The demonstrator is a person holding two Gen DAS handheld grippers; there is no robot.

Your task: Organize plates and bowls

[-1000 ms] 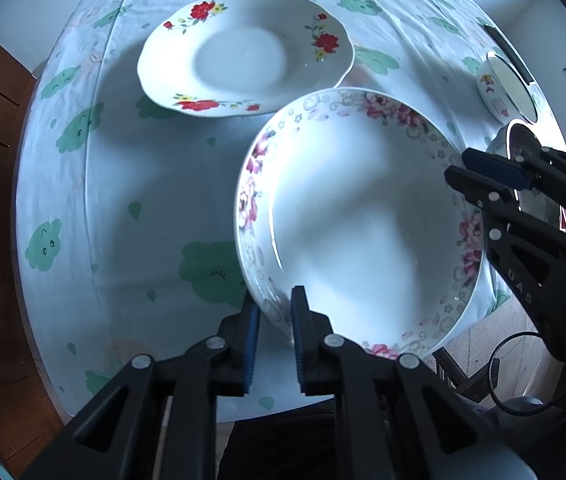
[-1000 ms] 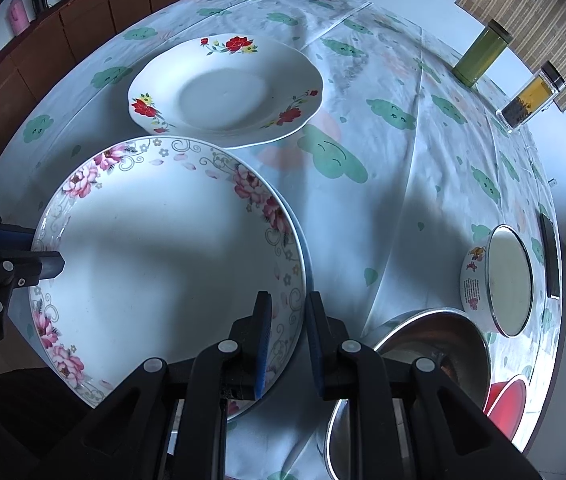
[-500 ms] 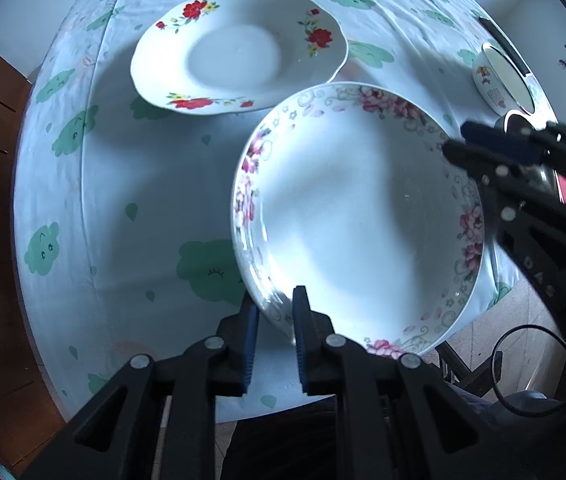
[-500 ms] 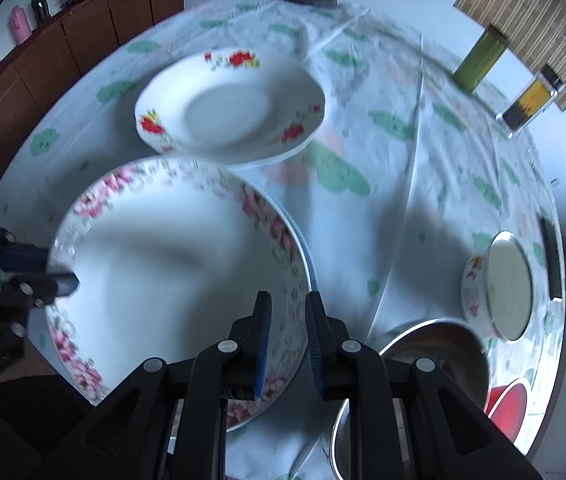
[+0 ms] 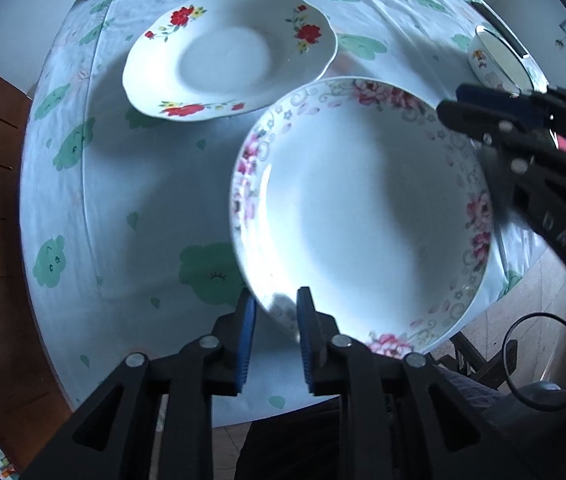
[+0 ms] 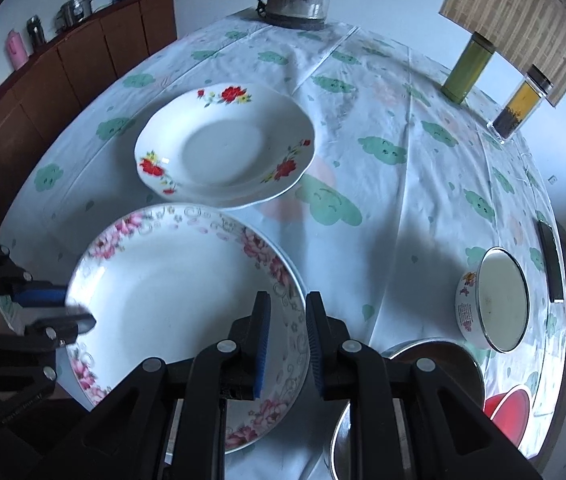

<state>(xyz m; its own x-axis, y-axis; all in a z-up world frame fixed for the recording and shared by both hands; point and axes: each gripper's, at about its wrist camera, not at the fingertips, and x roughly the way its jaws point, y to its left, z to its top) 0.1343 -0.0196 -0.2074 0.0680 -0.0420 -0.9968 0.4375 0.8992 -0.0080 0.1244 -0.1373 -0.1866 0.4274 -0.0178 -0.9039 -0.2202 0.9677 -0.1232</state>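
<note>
Plates are what we are sorting, and the pink-flowered plate (image 5: 363,216) sits raised at the near edge of the tabletop (image 5: 115,200), just beside the red-flowered plate (image 5: 229,54) that lies flat farther in. A second ago both grippers pinched its rim tightly. Now the left hand-held gripper (image 5: 273,320) is opening: its blue pads stand clearly apart, with the rim between them but no longer squeezed. The right hand-held gripper (image 6: 287,340) has not let go; its pads are closed on the opposite rim, as the right wrist view shows. The plate itself has barely shifted over that second.

We judge this to mean a handover of the load: the right side now carries the plate alone, probably so it can be set onto the red-flowered plate to make a stack. A one-sided hold on a wide plate may tip, so we would move it slowly. The enamel bowl (image 6: 495,300) and the steel bowl (image 6: 403,400) wait off to the right.
</note>
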